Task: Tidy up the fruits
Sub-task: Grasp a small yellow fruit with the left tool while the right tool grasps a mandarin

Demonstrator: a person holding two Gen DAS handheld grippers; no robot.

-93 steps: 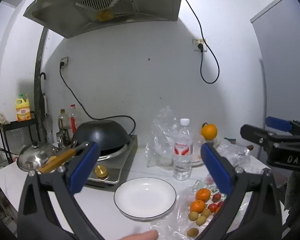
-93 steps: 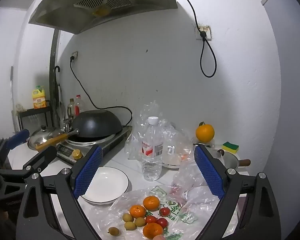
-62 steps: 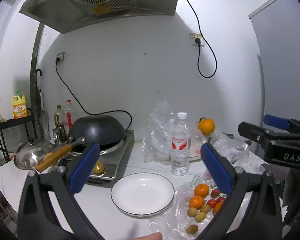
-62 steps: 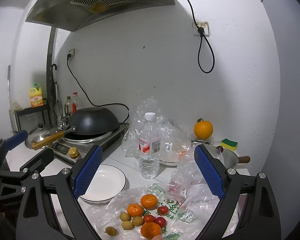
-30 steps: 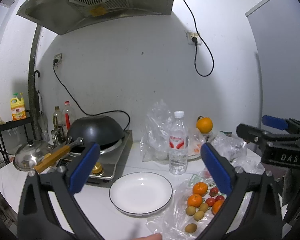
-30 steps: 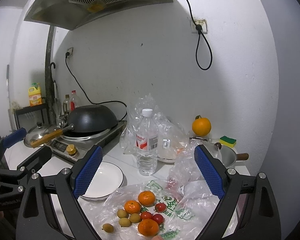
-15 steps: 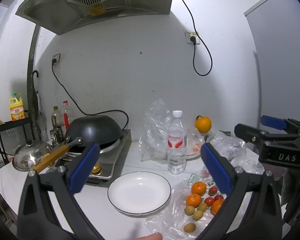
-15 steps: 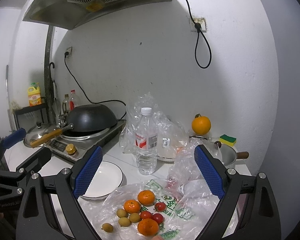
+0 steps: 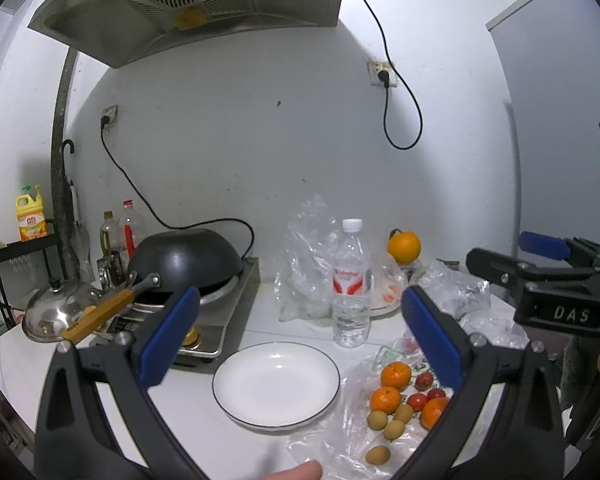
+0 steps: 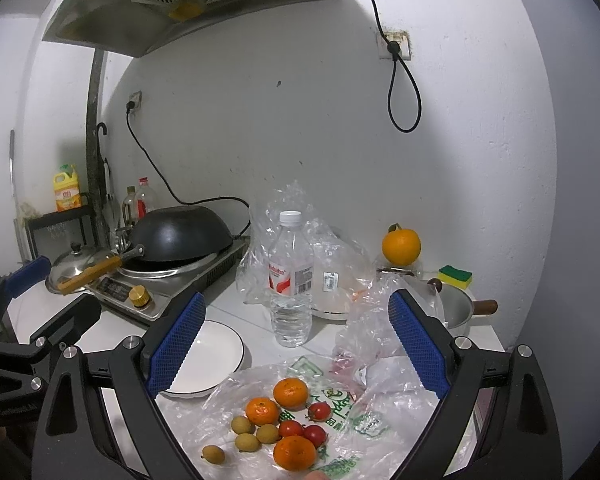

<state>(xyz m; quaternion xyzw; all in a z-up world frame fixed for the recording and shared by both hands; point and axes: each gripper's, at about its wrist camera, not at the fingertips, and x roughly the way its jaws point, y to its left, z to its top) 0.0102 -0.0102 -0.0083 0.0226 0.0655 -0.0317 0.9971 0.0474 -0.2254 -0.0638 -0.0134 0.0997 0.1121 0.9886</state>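
- Lying on a flattened clear plastic bag (image 10: 340,412) at the counter's near right are three mandarins (image 10: 290,392), three cherry tomatoes (image 10: 291,428) and four small tan longans (image 10: 242,425), all loose and close together.
- From the left wrist view, the left gripper (image 9: 298,330)'s right finger hides part of one mandarin and the pile's right edge.
- Beside the pile to the left sits a white plate (image 9: 276,384); the right wrist view cuts off its near left part behind a blue pad.
- Both the left gripper and right gripper (image 10: 296,340) hang above the counter with jaws spread wide, gripping nothing.
- Behind a water bottle (image 10: 291,280), crumpled plastic bags blur whatever they cover.
- One larger orange (image 10: 401,246) stands apart near the wall.
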